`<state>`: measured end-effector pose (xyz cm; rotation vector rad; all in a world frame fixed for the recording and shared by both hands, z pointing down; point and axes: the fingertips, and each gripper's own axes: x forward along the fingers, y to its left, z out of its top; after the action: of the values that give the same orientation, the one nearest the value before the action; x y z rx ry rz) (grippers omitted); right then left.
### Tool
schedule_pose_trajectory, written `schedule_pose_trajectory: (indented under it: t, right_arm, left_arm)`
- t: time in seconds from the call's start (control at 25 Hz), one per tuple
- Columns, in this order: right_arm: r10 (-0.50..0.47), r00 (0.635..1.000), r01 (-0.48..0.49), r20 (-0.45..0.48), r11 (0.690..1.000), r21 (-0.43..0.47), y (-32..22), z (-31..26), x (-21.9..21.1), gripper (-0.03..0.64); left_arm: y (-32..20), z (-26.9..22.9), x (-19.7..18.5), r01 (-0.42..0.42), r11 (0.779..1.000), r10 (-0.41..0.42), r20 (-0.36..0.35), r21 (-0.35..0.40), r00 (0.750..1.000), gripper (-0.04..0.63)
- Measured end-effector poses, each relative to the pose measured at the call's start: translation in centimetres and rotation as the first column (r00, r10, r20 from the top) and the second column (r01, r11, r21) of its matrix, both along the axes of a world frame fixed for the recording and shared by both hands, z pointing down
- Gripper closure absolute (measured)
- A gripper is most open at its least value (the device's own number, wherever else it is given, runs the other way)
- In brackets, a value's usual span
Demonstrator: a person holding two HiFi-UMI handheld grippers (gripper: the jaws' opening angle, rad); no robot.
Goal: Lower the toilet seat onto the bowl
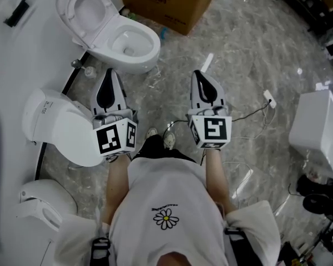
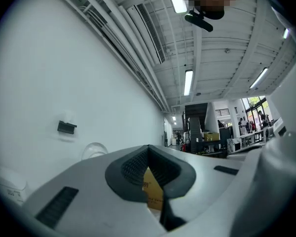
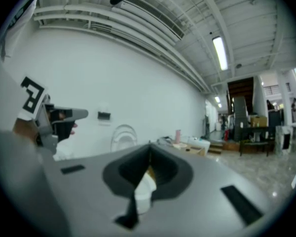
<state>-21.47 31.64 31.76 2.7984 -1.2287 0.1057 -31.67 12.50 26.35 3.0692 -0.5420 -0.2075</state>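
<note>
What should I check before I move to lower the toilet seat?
1. Seat is raised: ok, it stands up behind the bowl.
2. Bowl rim is free of things: ok.
3. Left gripper is empty: ok, jaws together on nothing.
4. Right gripper is empty: ok, jaws together on nothing.
5. A gripper touches the seat: not ok, both are apart from it.
6. Seat hinge moves freely: cannot tell.
</note>
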Motion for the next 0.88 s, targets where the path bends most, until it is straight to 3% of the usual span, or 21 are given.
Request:
schedule_pose_trajectory:
  t: [0.2,0.44,0.68,0.88]
  right_arm:
    - [-0.005,1.0,0.005,0.01,1.0,0.005,0.3,-0.3,1.5,0.588]
    - [0.009,1.0,-0.009,-0.006,0.999,0.034,-1.0,0.7,4.5,0.588]
    - [-0.026,1.0,0.026,-0.01,1.0,0.002,-3.9,2.8,8.8,0.588]
    - [-0.025,1.0,0.025,0.013,1.0,0.006,-7.2,2.6,15.3,0.588]
  left_arm:
    - [0.1,-0.2,0.7,0.028,1.0,-0.028,-0.008,-0.011,1.0,0.571]
    - [-0.9,-0.2,3.5,0.016,1.0,-0.016,-0.083,-0.006,0.996,0.571]
    - [-3.9,2.8,8.8,0.025,1.0,-0.026,-0.058,-0.017,0.998,0.571]
    - [-7.8,2.9,15.3,0.027,1.0,-0.028,-0.035,-0.016,0.999,0.571]
